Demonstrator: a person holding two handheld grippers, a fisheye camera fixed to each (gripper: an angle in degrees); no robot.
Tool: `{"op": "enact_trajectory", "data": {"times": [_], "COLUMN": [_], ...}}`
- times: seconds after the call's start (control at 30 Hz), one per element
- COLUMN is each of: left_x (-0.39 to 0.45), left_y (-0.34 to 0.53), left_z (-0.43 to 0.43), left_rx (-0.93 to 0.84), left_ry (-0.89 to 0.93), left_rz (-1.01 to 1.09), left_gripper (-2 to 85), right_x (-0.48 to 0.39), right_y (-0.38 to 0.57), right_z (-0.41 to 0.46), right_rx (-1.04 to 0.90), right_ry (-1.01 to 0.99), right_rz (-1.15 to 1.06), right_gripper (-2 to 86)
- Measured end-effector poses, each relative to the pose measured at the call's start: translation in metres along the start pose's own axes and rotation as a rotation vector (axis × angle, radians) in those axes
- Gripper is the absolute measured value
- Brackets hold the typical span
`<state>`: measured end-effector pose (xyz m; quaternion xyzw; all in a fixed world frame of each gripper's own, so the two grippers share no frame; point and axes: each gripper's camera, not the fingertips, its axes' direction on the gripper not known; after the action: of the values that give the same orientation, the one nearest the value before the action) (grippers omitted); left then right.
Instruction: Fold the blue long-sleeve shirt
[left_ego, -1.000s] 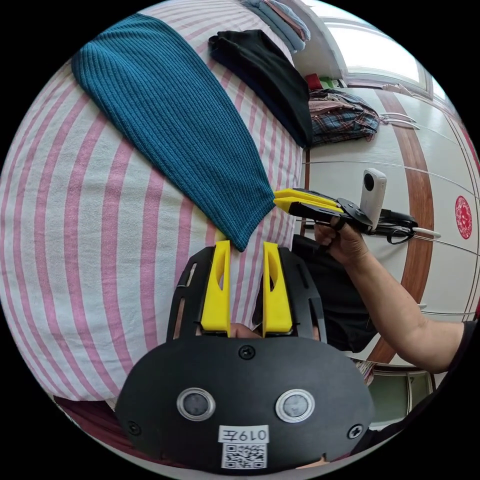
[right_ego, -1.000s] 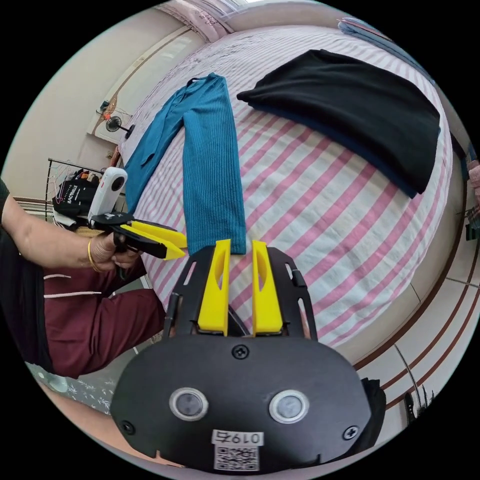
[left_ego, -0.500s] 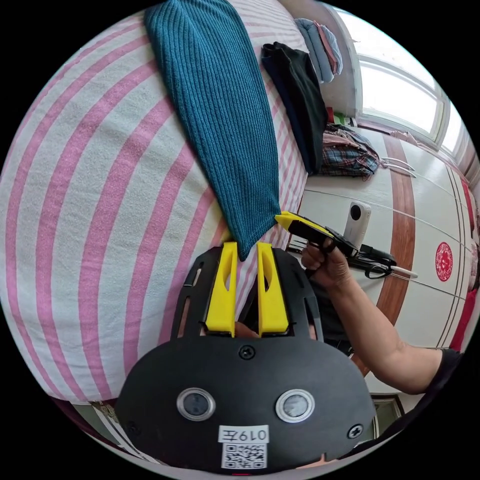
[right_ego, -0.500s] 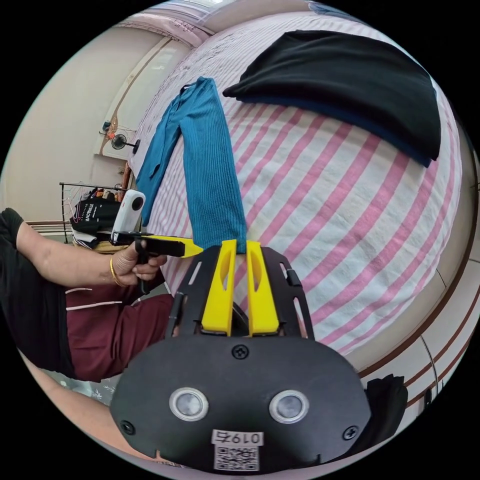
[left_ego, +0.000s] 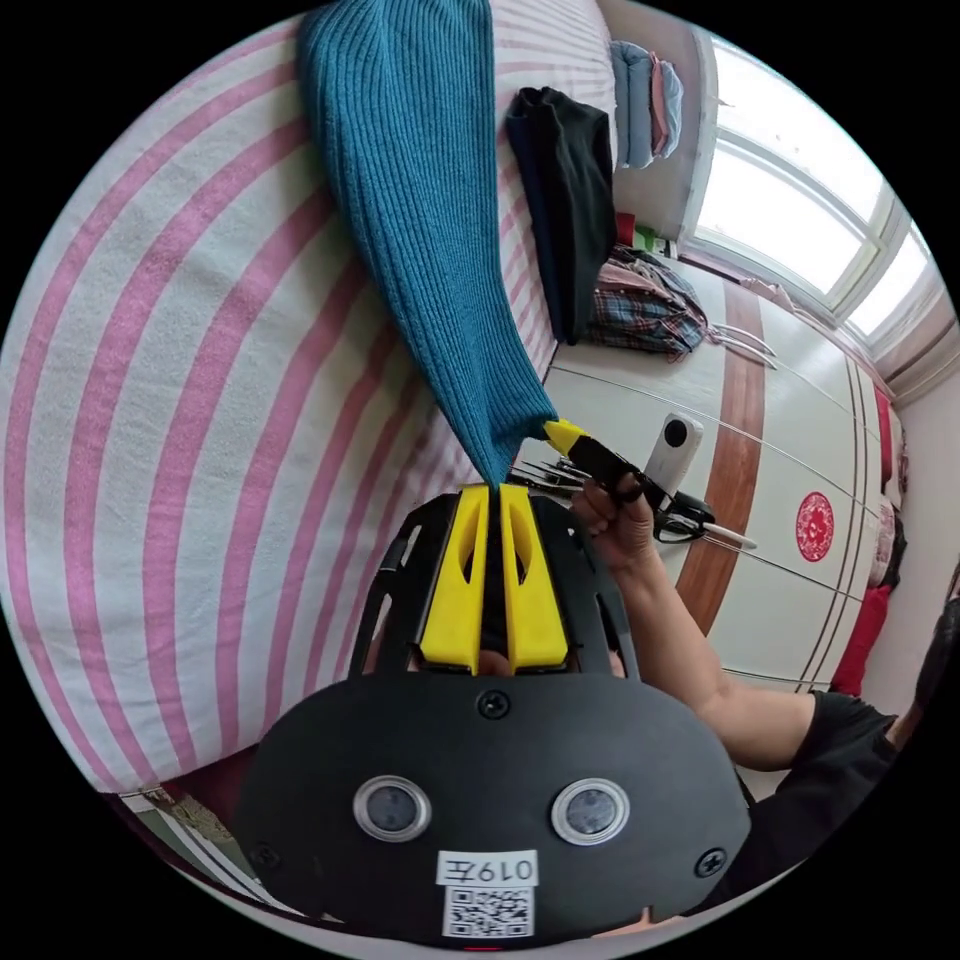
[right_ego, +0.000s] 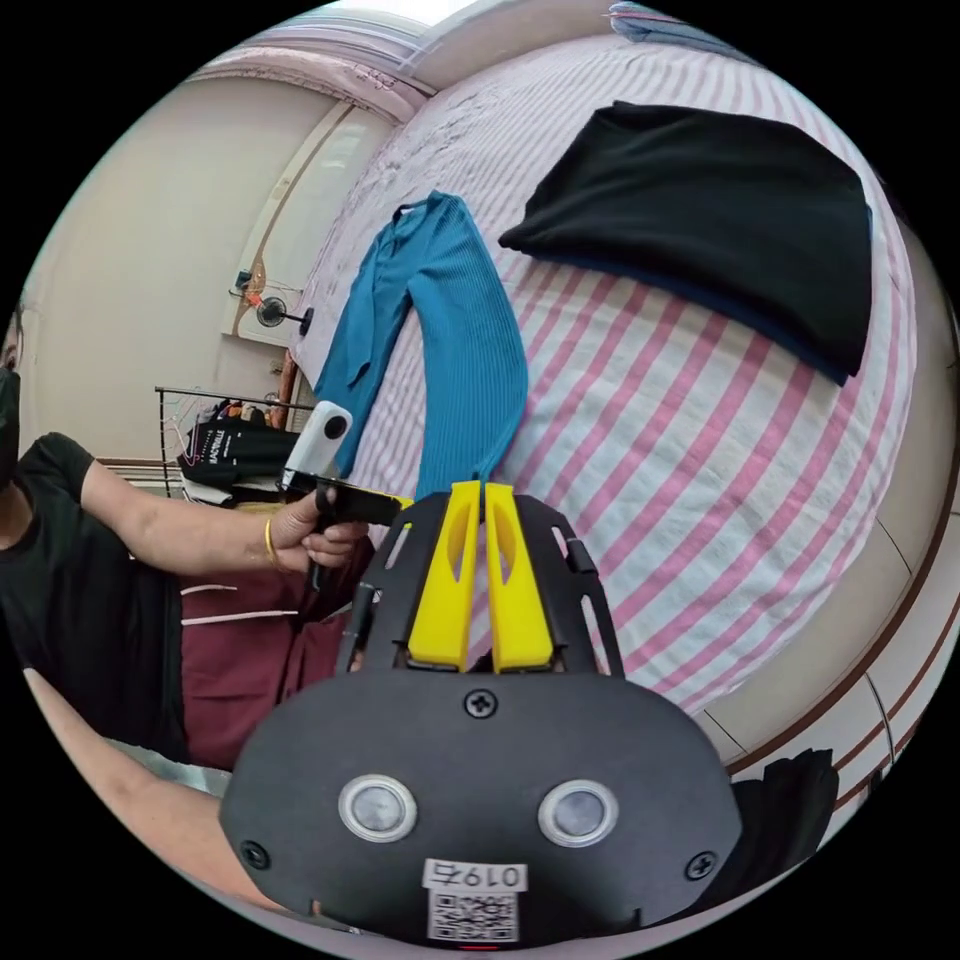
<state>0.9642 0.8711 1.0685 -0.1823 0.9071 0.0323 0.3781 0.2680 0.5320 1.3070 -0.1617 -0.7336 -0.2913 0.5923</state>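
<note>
**Both grippers pinch the hem, ready to carry it up the bed**

Nearest in the left gripper view, the left gripper (left_ego: 492, 490) has its yellow jaws drawn together on one bottom corner of the blue shirt (left_ego: 420, 200). Just beside it the right gripper (left_ego: 566, 436), held in a hand (left_ego: 615, 515), bites the other corner of the same hem. In the right gripper view the right gripper's own jaws (right_ego: 482, 490) are likewise pressed together on the fabric edge, with the left gripper (right_ego: 375, 508) close alongside.

From the pinched hem the shirt runs away across the pink-striped bed (right_ego: 700, 480), lying long and narrow, its collar end toward the far edge. A black garment (right_ego: 720, 220) lies well apart from it on the same bed. Farther off, a stack of folded clothes (left_ego: 645, 95) sits by the window.

The step in hand looks like folding hem to collar. To do it well, I would lift both corners level and together, keep the hem taut between the grippers so the ribbed knit does not sag or twist, and lay it squarely over the shoulders before letting go.
</note>
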Motion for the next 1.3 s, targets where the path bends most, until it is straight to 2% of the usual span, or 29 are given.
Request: {"op": "enact_trajectory", "data": {"times": [0.23, 0.4, 0.5, 0.9, 1.1, 1.3], "left_x": [0.022, 0.031, 0.035, 0.049, 0.032, 0.008], "left_y": [0.012, 0.016, 0.015, 0.002, 0.007, 0.017], "left_z": [-0.096, -0.198, -0.26, -0.532, -0.616, -0.658], "left_rx": [0.009, 0.114, 0.174, 0.442, 0.541, 0.584], "left_ry": [0.339, 0.633, 0.735, 0.815, 0.809, 0.8], "left_rz": [0.039, 0.023, 0.026, 0.044, -0.015, -0.123], "left_gripper": [0.9, 1.0, 1.1, 1.8, 1.9, 2.3], "right_x": [-0.091, -0.162, -0.208, -0.399, -0.463, -0.501], "right_y": [-0.066, -0.144, -0.203, -0.442, -0.526, -0.574], "right_z": [-0.026, -0.017, 0.003, 0.132, 0.212, 0.291], "right_rx": [0.156, 0.209, 0.206, 0.108, -0.034, -0.171], "right_ry": [-0.16, -0.27, -0.318, -0.429, -0.437, -0.403], "right_rz": [-0.072, -0.127, -0.156, -0.268, -0.258, -0.195], "right_gripper": [-0.9, -0.7, -0.6, -0.5, -0.5, -0.4]}}
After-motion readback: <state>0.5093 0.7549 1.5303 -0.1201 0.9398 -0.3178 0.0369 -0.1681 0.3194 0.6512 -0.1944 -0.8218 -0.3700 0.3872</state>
